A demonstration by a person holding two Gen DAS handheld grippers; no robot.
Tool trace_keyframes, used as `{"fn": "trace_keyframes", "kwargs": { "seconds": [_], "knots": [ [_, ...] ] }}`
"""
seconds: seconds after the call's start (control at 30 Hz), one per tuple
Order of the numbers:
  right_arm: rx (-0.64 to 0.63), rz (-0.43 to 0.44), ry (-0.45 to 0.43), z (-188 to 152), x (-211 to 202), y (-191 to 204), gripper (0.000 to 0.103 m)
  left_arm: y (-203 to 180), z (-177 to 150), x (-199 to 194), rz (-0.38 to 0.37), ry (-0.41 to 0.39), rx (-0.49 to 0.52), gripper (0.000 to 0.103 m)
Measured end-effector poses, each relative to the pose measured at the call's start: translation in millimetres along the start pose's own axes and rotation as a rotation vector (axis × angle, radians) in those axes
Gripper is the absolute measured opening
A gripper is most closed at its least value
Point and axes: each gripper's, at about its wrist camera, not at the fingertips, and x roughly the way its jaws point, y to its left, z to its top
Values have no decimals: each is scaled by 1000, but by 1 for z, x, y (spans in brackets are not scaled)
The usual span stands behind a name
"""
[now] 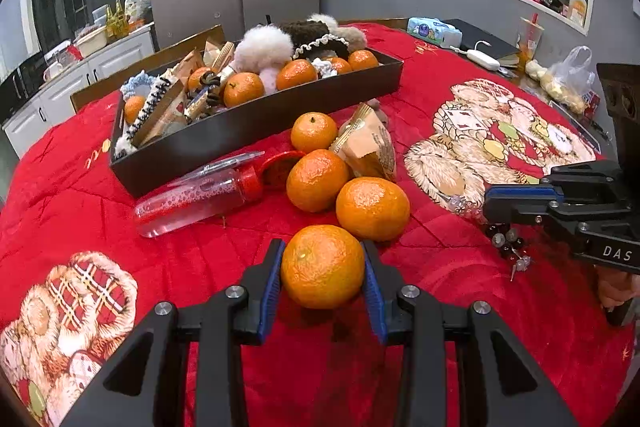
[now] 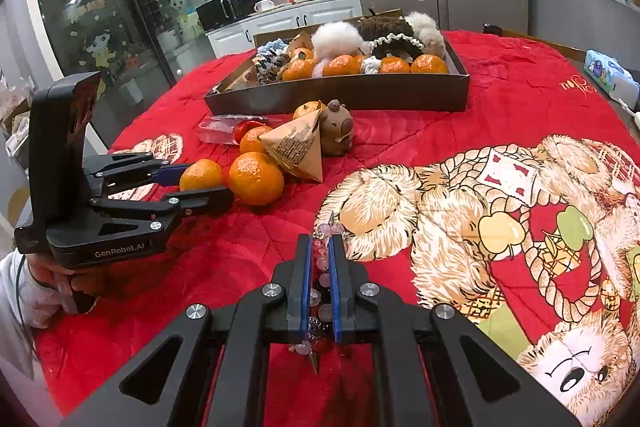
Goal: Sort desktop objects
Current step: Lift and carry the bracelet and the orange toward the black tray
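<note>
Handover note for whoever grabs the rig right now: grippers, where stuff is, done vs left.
Left gripper: shut on a tangerine, low over the red cloth.
Right gripper: shut on a bead bracelet.
Black tray at the back already holds tangerines, fluffy hair ties, clips and snack packs.
Left on the cloth: three loose tangerines, a wrapped snack, a clear bottle, a brown capybara toy.
Next, probably: carry both held items to the tray.

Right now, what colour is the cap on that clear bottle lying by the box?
Red. The cap on the clear bottle shows best in the left wrist view.
</note>
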Motion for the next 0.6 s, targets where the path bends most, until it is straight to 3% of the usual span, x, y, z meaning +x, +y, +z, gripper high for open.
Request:
{"fn": "trace_keyframes", "kwargs": {
  "seconds": [0.3, 0.6],
  "knots": [
    [-7, -11, -8, 0, -3, 2, 8, -6, -2, -4, 31, -15, 16, 38],
    [3, -48, 83, -8, 9, 1, 15, -14, -9, -10, 8, -4, 8, 38]
  ]
}}
